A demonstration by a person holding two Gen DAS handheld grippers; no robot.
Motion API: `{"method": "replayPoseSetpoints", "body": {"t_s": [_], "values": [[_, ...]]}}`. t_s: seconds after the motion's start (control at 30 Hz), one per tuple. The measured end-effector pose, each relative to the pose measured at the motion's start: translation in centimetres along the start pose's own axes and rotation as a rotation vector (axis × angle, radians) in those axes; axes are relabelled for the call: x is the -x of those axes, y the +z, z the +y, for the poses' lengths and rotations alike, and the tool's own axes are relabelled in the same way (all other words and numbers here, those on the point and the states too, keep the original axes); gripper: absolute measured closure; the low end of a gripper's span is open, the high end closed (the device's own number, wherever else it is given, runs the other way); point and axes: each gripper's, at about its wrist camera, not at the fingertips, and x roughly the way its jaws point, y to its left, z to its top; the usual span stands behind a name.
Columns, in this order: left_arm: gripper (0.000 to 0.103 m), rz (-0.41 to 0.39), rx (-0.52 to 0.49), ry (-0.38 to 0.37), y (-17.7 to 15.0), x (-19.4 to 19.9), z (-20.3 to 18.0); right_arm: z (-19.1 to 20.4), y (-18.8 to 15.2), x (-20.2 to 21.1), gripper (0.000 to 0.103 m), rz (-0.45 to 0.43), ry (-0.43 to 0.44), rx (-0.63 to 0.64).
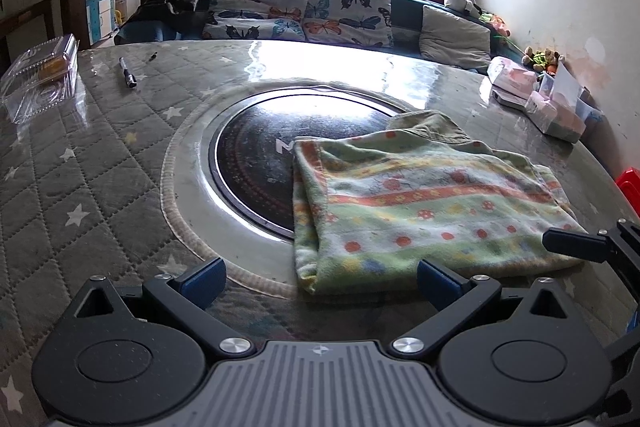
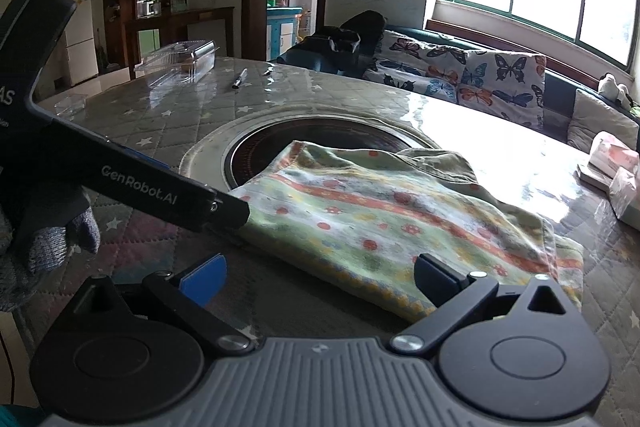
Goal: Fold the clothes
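Note:
A folded green cloth point(image 1: 424, 203) with orange stripes and red dots lies flat on the table, partly over the round black hotplate point(image 1: 256, 163). It also shows in the right wrist view point(image 2: 392, 223). My left gripper point(image 1: 320, 281) is open and empty, just in front of the cloth's near edge. My right gripper point(image 2: 320, 279) is open and empty, also at the cloth's near edge. The left gripper's finger point(image 2: 224, 209) reaches in from the left of the right wrist view and touches the cloth's left corner. A finger of the right gripper point(image 1: 576, 241) shows at the right of the left wrist view.
The quilted star-pattern table cover point(image 1: 80, 163) lies under clear plastic. A clear plastic box point(image 1: 40, 79) and a pen point(image 1: 128, 71) lie at the far left. Boxes and packets point(image 1: 548, 95) stand at the far right. A sofa with butterfly cushions point(image 1: 304, 11) is behind.

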Motion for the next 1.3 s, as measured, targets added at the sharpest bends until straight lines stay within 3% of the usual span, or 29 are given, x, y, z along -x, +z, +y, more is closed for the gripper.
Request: {"method": "replayPoseSetpoints", "body": {"t_s": [0.43,0.9,1.17,1.2,1.3], "values": [[0.0,0.016,-0.003,0.013,1.0,-1.1,0.1,0.1,1.0,-1.4,0.005,0.019,0.033,0.011],[0.0,-0.005,0.074,0.034,2.8,-1.8,2.6,2.3,2.6,-3.9,0.028,0.059,0.118,0.098],[0.0,-0.013,0.156,-0.027,3.5,-1.7,4.0,4.7,3.1,-5.1,0.041,0.064,0.152,0.217],[0.001,-0.009,0.164,-0.036,3.6,-1.8,4.1,4.9,3.1,-5.2,0.047,0.065,0.155,0.228],[0.001,0.004,0.191,-0.065,3.7,-2.0,4.3,5.4,3.2,-5.8,0.054,0.075,0.154,0.253]]}}
